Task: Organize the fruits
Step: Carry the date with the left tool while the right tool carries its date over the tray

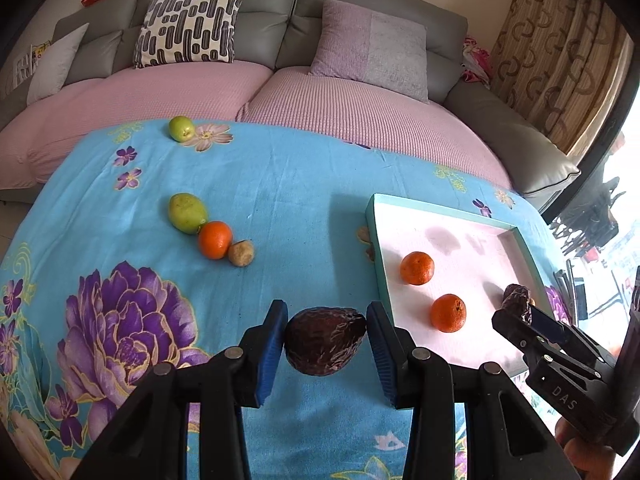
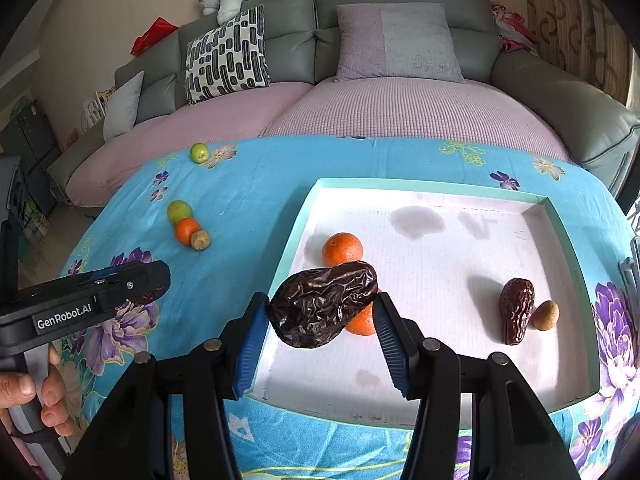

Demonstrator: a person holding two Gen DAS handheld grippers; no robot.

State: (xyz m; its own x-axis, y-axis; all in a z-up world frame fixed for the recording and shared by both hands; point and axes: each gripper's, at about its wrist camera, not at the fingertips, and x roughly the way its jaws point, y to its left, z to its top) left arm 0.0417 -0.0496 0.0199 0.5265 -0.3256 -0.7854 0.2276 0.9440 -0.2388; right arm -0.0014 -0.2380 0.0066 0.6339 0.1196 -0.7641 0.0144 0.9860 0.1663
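The left tongs (image 1: 326, 344) point steeply down, blue pads clamped on a dark wrinkled date (image 1: 325, 340). At their three o'clock, the right tongs (image 2: 320, 320) tilt down alike, gripping another date (image 2: 324, 308). Fingers (image 2: 52, 400) wrap the left handle.

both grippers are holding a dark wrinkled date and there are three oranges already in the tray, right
Not quite: the tray holds two oranges, not three, as the left wrist view shows. The third orange is out on the blue cloth. The left gripper and right gripper each do hold a date.
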